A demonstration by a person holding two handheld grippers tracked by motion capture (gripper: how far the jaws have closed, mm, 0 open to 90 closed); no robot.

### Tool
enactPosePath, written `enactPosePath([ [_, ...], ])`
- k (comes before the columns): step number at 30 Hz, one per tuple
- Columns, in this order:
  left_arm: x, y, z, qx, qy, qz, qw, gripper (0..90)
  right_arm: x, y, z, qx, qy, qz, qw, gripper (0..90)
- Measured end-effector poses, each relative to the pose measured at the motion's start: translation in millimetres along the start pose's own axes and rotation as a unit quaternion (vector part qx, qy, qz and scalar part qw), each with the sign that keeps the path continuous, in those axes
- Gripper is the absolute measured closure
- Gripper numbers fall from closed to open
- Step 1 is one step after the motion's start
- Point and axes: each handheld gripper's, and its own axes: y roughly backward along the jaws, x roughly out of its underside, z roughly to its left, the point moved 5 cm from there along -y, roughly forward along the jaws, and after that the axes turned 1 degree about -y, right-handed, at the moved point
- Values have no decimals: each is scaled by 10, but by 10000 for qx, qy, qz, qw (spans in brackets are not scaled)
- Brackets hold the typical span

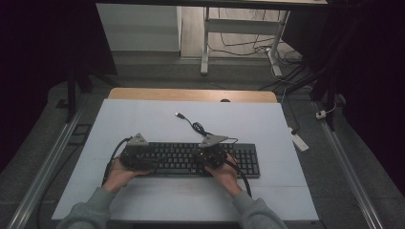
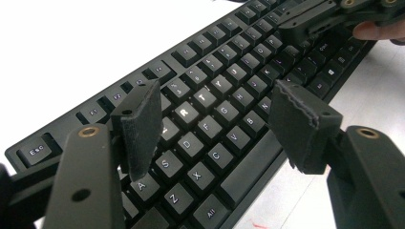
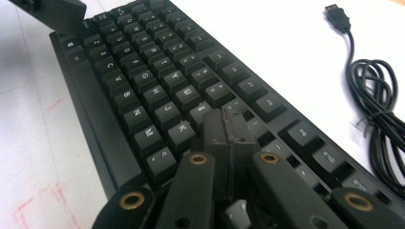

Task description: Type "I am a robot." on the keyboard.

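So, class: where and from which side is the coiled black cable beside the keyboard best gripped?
Probably at the bunched loops, coming from above: there the cable lies in a thick bundle on the white table, clear of the keyboard. The plug end is small and flat.

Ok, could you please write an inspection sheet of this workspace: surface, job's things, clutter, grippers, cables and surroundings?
Surface: white table top, with faint red marks near the front edge.
Job's things: black keyboard lying flat across the middle.
Clutter: nothing seen.
Grippers: left gripper open, jaws apart over the letter keys at the keyboard's left end; right gripper shut, pads together, tip at the keys on the right half; whether it presses a key cannot be told.
Cables: keyboard cable coiled behind the keyboard, its USB plug loose on the table.
Surroundings: dark floor, a power strip at the right, desk legs and loose wires behind.
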Motion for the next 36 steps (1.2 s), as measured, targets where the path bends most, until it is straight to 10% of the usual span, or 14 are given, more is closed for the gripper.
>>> enactPosePath([
  [22,7,-9,-5,-14,-32,32,10000,356,-28,-212,-13,92,85,229,9997,896],
  [36,6,3,17,-67,-27,-4,10000,354,-1,108,-63,82,-74,-117,9999,894],
])
